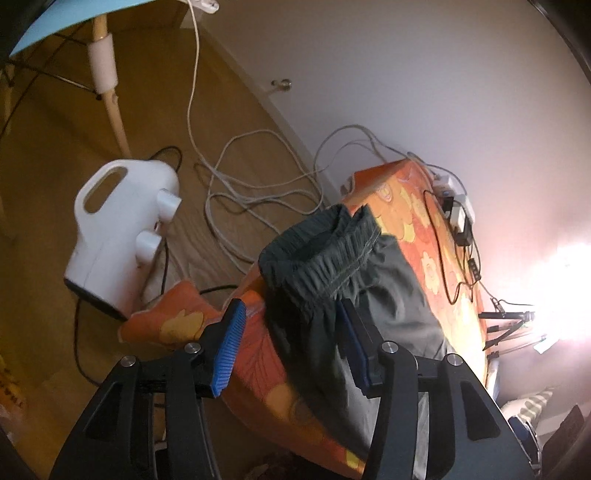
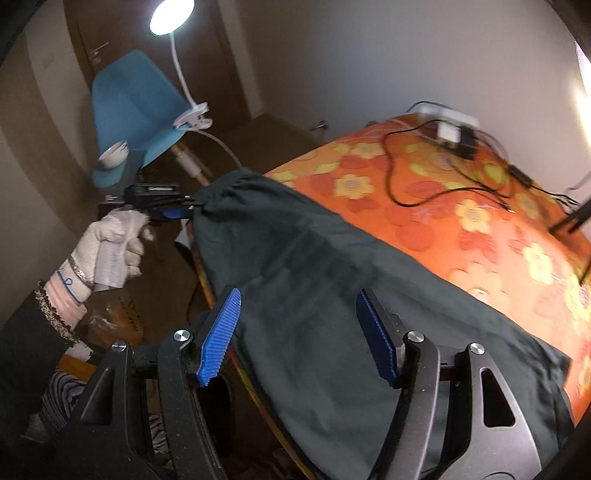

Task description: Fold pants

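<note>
Dark green pants lie along the near edge of a table with an orange flowered cloth. Their gathered elastic waistband stands up at the table's far end. My left gripper is open, its blue pads on either side of the fabric just below the waistband. In the right wrist view the pants stretch from the waistband down to my right gripper, which is open over the leg part. The left gripper, held by a white-gloved hand, sits at the waistband corner.
A white jug-shaped appliance and tangled white cables lie on the floor beyond the table. A blue chair with a clamped lamp stands behind. A power strip and black cables lie on the cloth.
</note>
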The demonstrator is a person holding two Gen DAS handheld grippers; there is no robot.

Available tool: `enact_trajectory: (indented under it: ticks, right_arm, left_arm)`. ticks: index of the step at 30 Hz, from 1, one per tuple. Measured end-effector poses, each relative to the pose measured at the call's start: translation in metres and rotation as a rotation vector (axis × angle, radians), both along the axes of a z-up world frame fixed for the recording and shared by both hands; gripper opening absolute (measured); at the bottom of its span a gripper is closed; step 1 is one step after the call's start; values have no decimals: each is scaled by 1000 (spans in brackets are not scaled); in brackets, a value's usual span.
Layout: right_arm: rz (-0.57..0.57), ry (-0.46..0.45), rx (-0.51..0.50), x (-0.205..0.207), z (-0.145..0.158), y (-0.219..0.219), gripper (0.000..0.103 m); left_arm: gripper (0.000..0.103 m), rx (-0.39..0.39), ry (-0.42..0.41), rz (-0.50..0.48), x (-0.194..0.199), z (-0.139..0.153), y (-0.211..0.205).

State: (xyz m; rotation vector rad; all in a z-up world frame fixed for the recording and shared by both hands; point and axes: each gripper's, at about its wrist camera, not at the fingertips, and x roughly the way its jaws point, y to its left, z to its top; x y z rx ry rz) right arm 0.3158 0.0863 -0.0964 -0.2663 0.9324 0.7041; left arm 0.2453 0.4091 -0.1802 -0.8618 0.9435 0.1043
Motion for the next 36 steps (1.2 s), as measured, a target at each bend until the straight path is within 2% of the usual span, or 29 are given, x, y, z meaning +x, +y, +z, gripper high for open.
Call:
enact_trajectory:
  ticks: [3, 8, 16, 19, 20, 23, 26, 30, 34, 36]
  right_arm:
    - [16, 24, 0, 6, -10, 18, 67]
    - [12, 74, 16, 19, -25, 33, 67]
    - [-28, 148, 46, 45, -50, 45, 67]
    - [-45, 173, 66, 53, -55, 48, 67]
    - [-51, 177, 70, 55, -56, 50, 67]
    - [-65, 191, 92, 60, -57, 52, 67]
    - [-77, 208, 119, 66, -54, 53, 67]
    - [-91, 239, 174, 80, -42, 57, 67]
    - [-103, 309, 233, 102, -37, 70, 67]
    - [-101, 338, 245, 111, -40, 80, 68]
  left_arm:
    - [52, 7, -5, 15, 3, 1, 4]
    - [52, -40, -3, 32, 11, -12, 8]
    - [50, -76, -65, 58, 13, -15, 9]
    - [30, -59, -85, 66, 10, -10, 9]
    - [23, -49, -93, 66, 9, -7, 8]
    - [17, 3, -106, 60, 9, 1, 3]
    - [15, 72, -130, 45, 6, 14, -6]
    - [14, 201, -202, -33, -2, 41, -35]
    - [14, 257, -254, -128, -7, 51, -67]
    - [13, 300, -250, -189, -9, 51, -85]
